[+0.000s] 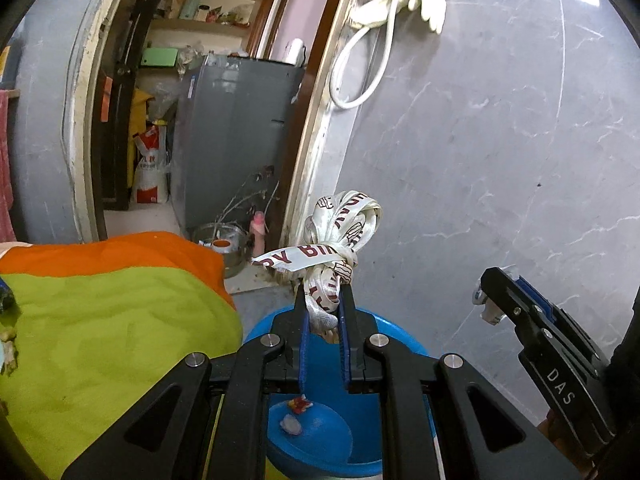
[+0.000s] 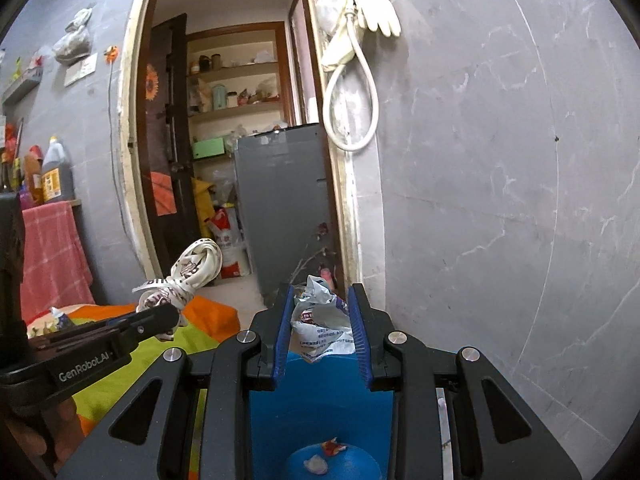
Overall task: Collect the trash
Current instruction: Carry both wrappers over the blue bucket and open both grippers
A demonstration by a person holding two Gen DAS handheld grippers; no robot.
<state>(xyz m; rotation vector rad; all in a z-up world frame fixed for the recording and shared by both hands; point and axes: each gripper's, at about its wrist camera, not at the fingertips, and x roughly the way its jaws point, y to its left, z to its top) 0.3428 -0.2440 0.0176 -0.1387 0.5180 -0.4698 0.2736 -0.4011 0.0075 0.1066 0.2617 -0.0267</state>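
Here, left claw [image 1: 323,300] clamped on knotted ribbon [image 1: 340,232], right claw [image 2: 322,320] clamped on crumpled wrapper [image 2: 320,320], above blue bin [image 1: 400,332] rim.

Left wrist view: fisheye, mounted just behind the left hand-held gripper [image 1: 324,300], facing forward and slightly down along its fingers; blue bin [image 1: 394,332] close below, grey marbled wall [image 1: 500,140] and open doorway [image 1: 208,100] ahead.

Right wrist view: fisheye, same mounting on the right hand-held gripper [image 2: 320,320], same heading.

Shared: blue bin, doorway, wall, hanging white hose [image 1: 360,64], bed's green-orange cover [image 1: 100,320]. Each view catches the other gripper at its edge.
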